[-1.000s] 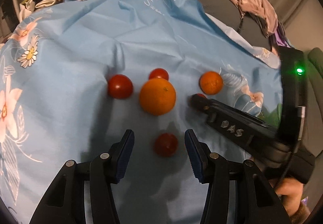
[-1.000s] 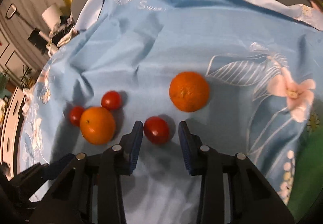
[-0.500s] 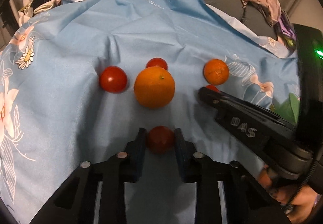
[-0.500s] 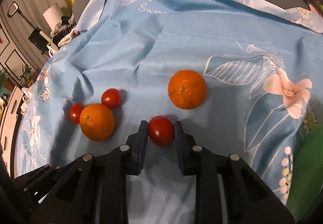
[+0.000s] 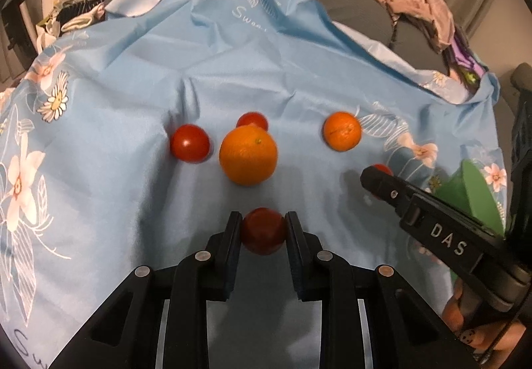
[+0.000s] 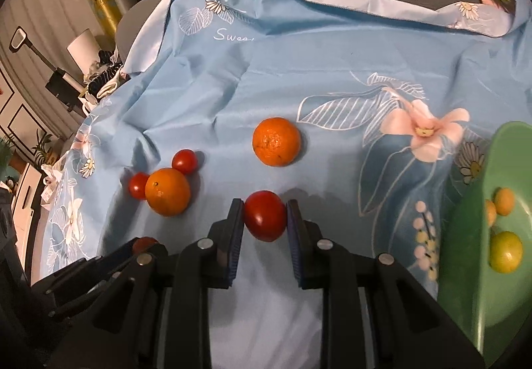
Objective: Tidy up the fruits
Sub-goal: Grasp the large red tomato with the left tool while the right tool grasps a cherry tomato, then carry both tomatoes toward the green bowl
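Observation:
My left gripper [image 5: 262, 229] is shut on a red tomato [image 5: 263, 231] just above the blue flowered cloth [image 5: 116, 169]. My right gripper [image 6: 265, 217] is shut on another red tomato [image 6: 265, 215], which shows only as a red sliver behind the right gripper's black finger [image 5: 392, 189] in the left wrist view. On the cloth lie a large orange [image 5: 248, 154], a smaller orange [image 5: 342, 131] to its right and two tomatoes [image 5: 189, 143] [image 5: 252, 120] behind and left of the large orange. The same fruits appear in the right wrist view: large orange [image 6: 168, 191], smaller orange [image 6: 276, 141].
A green bowl [image 6: 465, 236] stands at the right edge and holds three yellow-orange fruits [image 6: 505, 251]. Its rim [image 5: 472, 192] shows behind the right gripper. Grey cushions and crumpled clothes [image 5: 422, 6] lie beyond the cloth. Household clutter [image 6: 99, 76] stands at the far left.
Both grippers closed onto their tomatoes during the last second. The right gripper then moved right toward the green bowl and rose a little with its tomato. The left gripper stayed nearly in place.

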Action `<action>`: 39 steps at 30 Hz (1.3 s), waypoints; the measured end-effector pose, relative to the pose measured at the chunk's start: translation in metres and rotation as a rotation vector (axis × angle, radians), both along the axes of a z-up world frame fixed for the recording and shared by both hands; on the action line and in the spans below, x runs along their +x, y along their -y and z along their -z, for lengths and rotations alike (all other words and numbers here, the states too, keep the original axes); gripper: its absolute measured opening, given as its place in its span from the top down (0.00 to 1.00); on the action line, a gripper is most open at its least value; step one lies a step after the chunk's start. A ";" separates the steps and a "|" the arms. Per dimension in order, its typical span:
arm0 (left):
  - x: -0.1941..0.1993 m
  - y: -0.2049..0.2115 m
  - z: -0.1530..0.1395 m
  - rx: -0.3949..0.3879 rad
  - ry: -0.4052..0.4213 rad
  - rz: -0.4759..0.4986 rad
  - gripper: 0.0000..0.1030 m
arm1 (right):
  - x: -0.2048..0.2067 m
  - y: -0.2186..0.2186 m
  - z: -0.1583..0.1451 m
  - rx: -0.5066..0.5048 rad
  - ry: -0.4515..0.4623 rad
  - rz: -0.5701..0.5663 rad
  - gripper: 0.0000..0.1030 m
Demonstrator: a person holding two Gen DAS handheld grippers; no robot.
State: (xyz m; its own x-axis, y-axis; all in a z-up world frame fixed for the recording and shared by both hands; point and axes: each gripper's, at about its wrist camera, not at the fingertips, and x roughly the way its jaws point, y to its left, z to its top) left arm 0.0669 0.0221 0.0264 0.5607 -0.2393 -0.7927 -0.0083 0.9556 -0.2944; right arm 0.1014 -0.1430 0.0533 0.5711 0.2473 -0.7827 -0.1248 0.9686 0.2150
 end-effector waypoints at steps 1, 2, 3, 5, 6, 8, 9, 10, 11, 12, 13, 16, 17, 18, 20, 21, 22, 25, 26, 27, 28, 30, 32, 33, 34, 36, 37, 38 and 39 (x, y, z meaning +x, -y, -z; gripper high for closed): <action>-0.001 0.000 -0.003 -0.001 0.010 -0.001 0.75 | -0.003 0.000 -0.003 0.007 0.005 0.003 0.75; -0.001 -0.001 -0.005 -0.002 0.016 -0.002 0.75 | -0.007 0.000 -0.007 0.009 0.011 0.000 0.75; -0.002 -0.002 -0.008 -0.008 0.022 -0.004 0.75 | -0.012 0.000 -0.011 0.003 0.022 -0.004 0.75; -0.004 -0.003 -0.011 -0.018 0.023 -0.005 0.75 | -0.027 -0.001 -0.015 -0.016 0.054 -0.021 0.75; -0.005 -0.004 -0.013 -0.020 0.030 -0.001 0.75 | -0.032 -0.001 -0.014 -0.017 0.056 -0.021 0.75; -0.007 -0.003 -0.016 -0.013 0.040 -0.002 0.75 | -0.040 0.002 -0.013 -0.012 0.045 -0.022 0.75; -0.008 -0.003 -0.019 -0.011 0.048 -0.005 0.75 | -0.041 0.001 -0.015 -0.027 0.046 -0.026 0.75; -0.008 -0.003 -0.020 -0.014 0.052 -0.007 0.75 | -0.041 -0.001 -0.018 -0.040 0.058 -0.028 0.75; -0.008 -0.003 -0.022 -0.019 0.056 -0.009 0.75 | -0.044 -0.001 -0.023 -0.051 0.087 -0.029 0.75; -0.009 -0.004 -0.024 -0.026 0.062 -0.010 0.75 | -0.045 -0.001 -0.025 -0.051 0.098 -0.027 0.75; -0.011 -0.004 -0.025 -0.027 0.066 -0.011 0.75 | -0.046 0.000 -0.029 -0.047 0.107 -0.026 0.75; -0.016 -0.004 -0.034 -0.022 0.095 -0.012 0.75 | -0.052 0.001 -0.035 -0.054 0.127 -0.020 0.75; -0.017 -0.004 -0.037 -0.023 0.105 -0.015 0.75 | -0.053 0.001 -0.037 -0.055 0.135 -0.018 0.75; -0.020 -0.004 -0.042 -0.029 0.121 -0.015 0.75 | -0.055 0.002 -0.040 -0.049 0.142 -0.018 0.75; -0.025 -0.005 -0.049 -0.039 0.144 -0.008 0.75 | -0.058 0.004 -0.046 -0.036 0.156 -0.019 0.75; -0.027 -0.005 -0.052 -0.040 0.154 -0.005 0.75 | -0.061 0.005 -0.049 -0.034 0.166 -0.016 0.74; -0.028 -0.004 -0.054 -0.037 0.163 -0.004 0.75 | -0.063 0.006 -0.052 -0.032 0.176 -0.013 0.74; -0.032 -0.001 -0.060 -0.030 0.181 0.000 0.75 | -0.070 0.010 -0.060 -0.021 0.199 -0.006 0.74; -0.033 0.000 -0.061 -0.033 0.186 0.002 0.75 | -0.071 0.012 -0.063 -0.017 0.208 -0.002 0.74; -0.035 0.001 -0.063 -0.037 0.192 0.008 0.75 | -0.073 0.014 -0.066 -0.015 0.215 0.002 0.74; -0.036 0.003 -0.065 -0.039 0.197 0.012 0.75 | -0.074 0.015 -0.068 -0.015 0.221 0.004 0.74; -0.039 0.007 -0.070 -0.040 0.213 0.020 0.75 | -0.078 0.019 -0.073 -0.014 0.240 0.017 0.74; -0.042 0.009 -0.073 -0.048 0.226 0.031 0.75 | -0.081 0.023 -0.077 -0.006 0.253 0.023 0.74; -0.043 0.011 -0.075 -0.052 0.231 0.035 0.75 | -0.082 0.025 -0.078 -0.003 0.258 0.025 0.74; -0.045 0.012 -0.077 -0.053 0.236 0.037 0.75 | -0.084 0.027 -0.080 -0.002 0.265 0.029 0.74; -0.047 0.016 -0.079 -0.042 0.248 0.043 0.75 | -0.087 0.030 -0.084 0.005 0.277 0.037 0.74; -0.048 0.017 -0.080 -0.039 0.251 0.044 0.75 | -0.087 0.031 -0.085 0.007 0.281 0.039 0.74; -0.049 0.019 -0.081 -0.037 0.255 0.048 0.75 | -0.088 0.033 -0.087 0.008 0.284 0.041 0.74; -0.049 0.020 -0.082 -0.038 0.257 0.053 0.75 | -0.089 0.033 -0.087 0.009 0.287 0.043 0.74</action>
State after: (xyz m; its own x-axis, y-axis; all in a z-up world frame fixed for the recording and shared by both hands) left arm 0.0175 0.0020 0.1083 0.7287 -0.3001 -0.6156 0.1208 0.9411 -0.3158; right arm 0.0124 -0.1764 0.1405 0.7793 0.2243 -0.5852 -0.1405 0.9725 0.1856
